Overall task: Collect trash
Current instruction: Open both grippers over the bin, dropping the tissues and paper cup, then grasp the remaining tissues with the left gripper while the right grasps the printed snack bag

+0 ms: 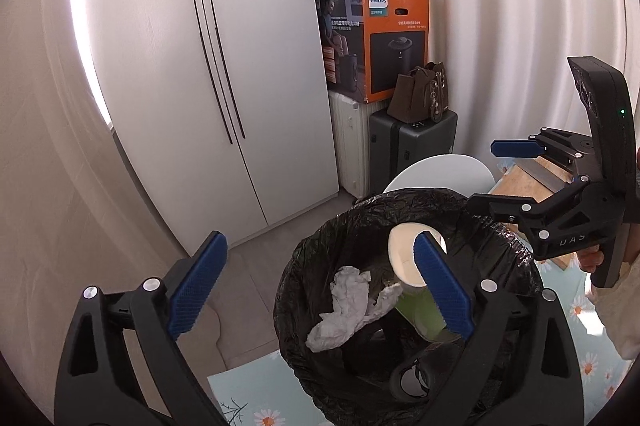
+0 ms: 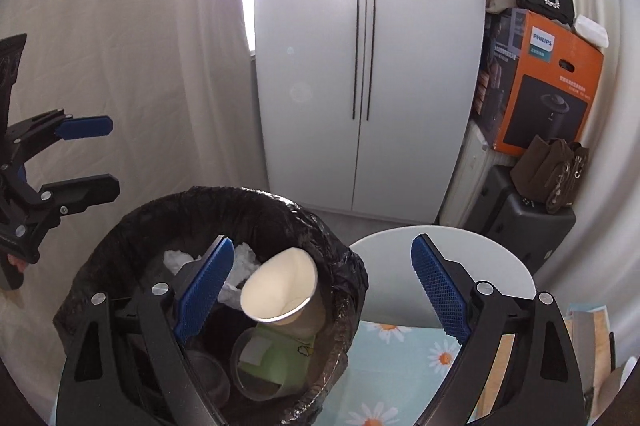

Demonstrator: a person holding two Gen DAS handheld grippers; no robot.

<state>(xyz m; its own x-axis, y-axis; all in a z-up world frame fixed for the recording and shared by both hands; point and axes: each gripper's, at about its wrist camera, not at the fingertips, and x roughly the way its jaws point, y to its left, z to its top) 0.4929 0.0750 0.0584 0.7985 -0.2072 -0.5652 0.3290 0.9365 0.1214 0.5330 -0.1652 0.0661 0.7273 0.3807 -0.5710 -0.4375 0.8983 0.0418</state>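
The bin [image 1: 400, 306], lined with a crinkled, glossy black bag, fills the lower centre of the left wrist view and the lower left of the right wrist view; it stands on a worktop [image 2: 400, 358] covered in a pale blue cloth printed with daisies. Inside lie a paper cup [image 2: 280, 290], cone-shaped with a cream interior and tipped on its side, a crumpled white tissue [image 1: 348, 302], a green carton [image 2: 276, 354] and a ring of grey tape [image 2: 248, 366]. The left claw [image 1: 320, 290] has its jaws spread wide and empty, the ribbed blue pads at lower left and lower centre of its own frame, one of them over the bin's mouth; the right claw [image 2: 322, 290] likewise stands wide apart, holding nothing, one pad above the bin and the other above a smooth round white plate [image 2: 480, 266] just beside the bin. In the left wrist view the right claw [image 1: 496, 177] shows at the right edge, jaws parted, above the bin's far rim. Behind stand a flat white wardrobe [image 1: 224, 65], an orange cardboard box [image 1: 384, 41], a dark ridged suitcase [image 1: 412, 149] bearing a brown bag [image 1: 420, 93], and pleated white curtains [image 1: 520, 25].
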